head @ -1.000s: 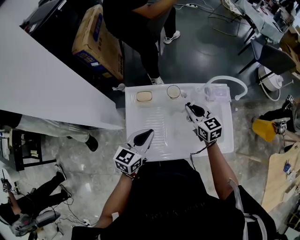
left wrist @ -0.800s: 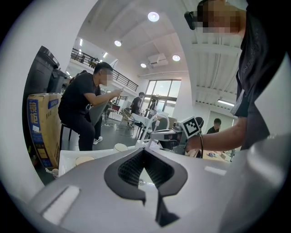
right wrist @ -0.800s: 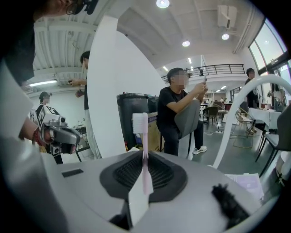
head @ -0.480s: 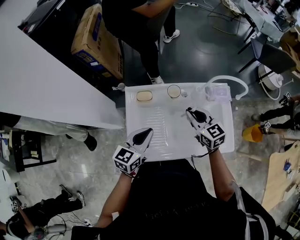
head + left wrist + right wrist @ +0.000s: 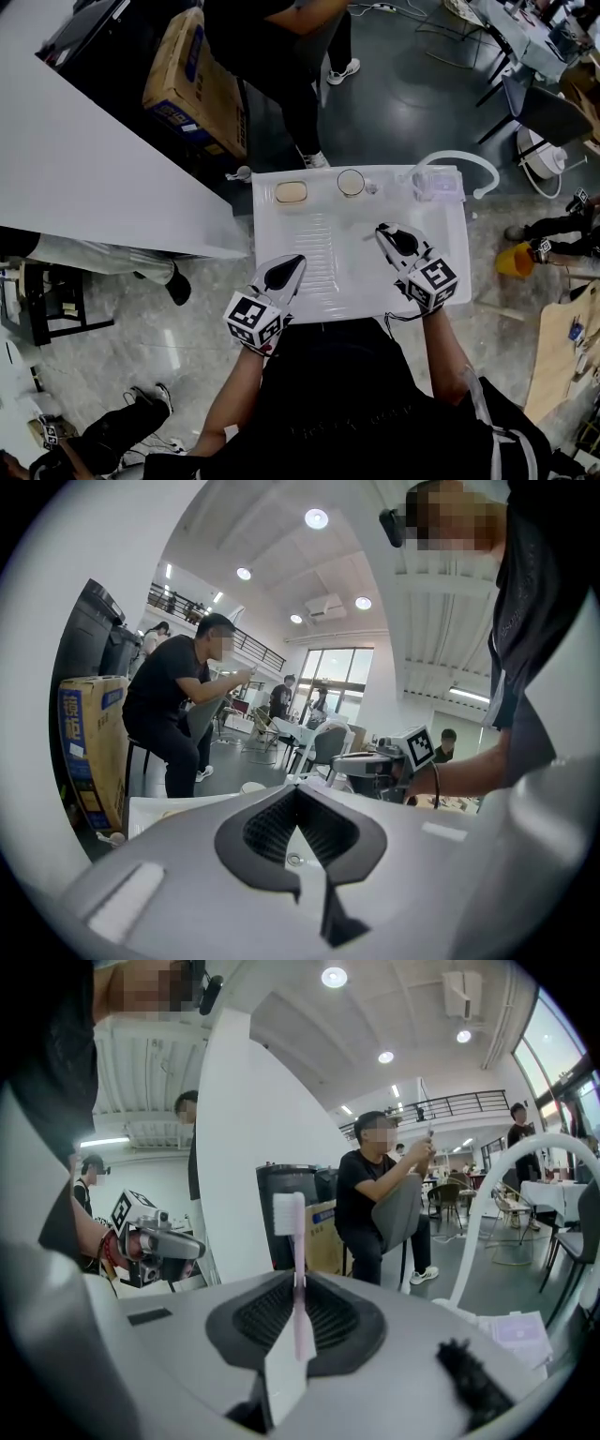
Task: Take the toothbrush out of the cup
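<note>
A beige bar (image 5: 290, 192) lies by the worktop's (image 5: 277, 248) far left corner, a clear container (image 5: 437, 184) at its far right. A cardboard box (image 5: 192, 84) stands on the floor beyond.

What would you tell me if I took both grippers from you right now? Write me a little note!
Right gripper: shut on the toothbrush, bristles up.
Left gripper: shut, empty, at the near edge of the table.
Cup: stands at the table's far edge, apart from both grippers.
Done: the toothbrush is out of the cup.
Left: nothing of the job itself; probably just lay the toothbrush down on the table.
</note>
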Motion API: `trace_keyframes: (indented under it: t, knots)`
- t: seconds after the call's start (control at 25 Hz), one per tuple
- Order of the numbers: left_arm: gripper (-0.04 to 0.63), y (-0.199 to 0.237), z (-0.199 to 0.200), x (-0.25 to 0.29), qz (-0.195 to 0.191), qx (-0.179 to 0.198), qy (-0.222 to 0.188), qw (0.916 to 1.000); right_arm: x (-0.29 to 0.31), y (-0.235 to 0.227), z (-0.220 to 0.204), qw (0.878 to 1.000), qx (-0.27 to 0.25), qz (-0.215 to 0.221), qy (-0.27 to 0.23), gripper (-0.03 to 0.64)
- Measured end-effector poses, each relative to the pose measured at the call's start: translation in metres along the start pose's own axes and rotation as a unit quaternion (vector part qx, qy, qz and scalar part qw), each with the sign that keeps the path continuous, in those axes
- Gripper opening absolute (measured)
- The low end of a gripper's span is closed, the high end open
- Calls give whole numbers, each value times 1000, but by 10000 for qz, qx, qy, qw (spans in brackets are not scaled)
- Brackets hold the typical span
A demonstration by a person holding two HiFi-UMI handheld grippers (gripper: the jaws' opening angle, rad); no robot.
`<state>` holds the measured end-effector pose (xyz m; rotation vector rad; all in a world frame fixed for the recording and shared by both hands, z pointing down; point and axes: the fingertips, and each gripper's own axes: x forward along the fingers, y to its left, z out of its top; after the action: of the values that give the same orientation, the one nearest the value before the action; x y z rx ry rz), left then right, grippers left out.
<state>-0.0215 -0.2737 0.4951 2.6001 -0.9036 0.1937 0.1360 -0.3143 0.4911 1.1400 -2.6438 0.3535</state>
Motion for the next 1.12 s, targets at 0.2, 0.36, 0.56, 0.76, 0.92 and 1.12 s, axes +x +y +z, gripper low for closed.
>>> trace_keyframes:
  t: [0.2,0.36,0.56,0.76,0.92,1.12]
  knots:
    - [9,3,-2,-1,20,108,34,9999,-6,12,-7,9999,-26,125,-12,44]
    - [9,4,-3,-2,32,124,38,9999,-10,18,-10,9999,-28,132,19,44]
    - [9,4,-3,-3,36,95,3,9999,-15,23,-14,9999,21,140,58,44]
    - [9,3,-3,-2,36,110,7,9999,-19,26,-10,9999,3,149,12,44]
    - [9,2,-3,-3,34,103,5,9999,-21,30,-8,9998,50,191,-48,44]
    - [9,-3,-3,0,-12,159,45,9999,-24,31,-8,9997,121,198,-101,44]
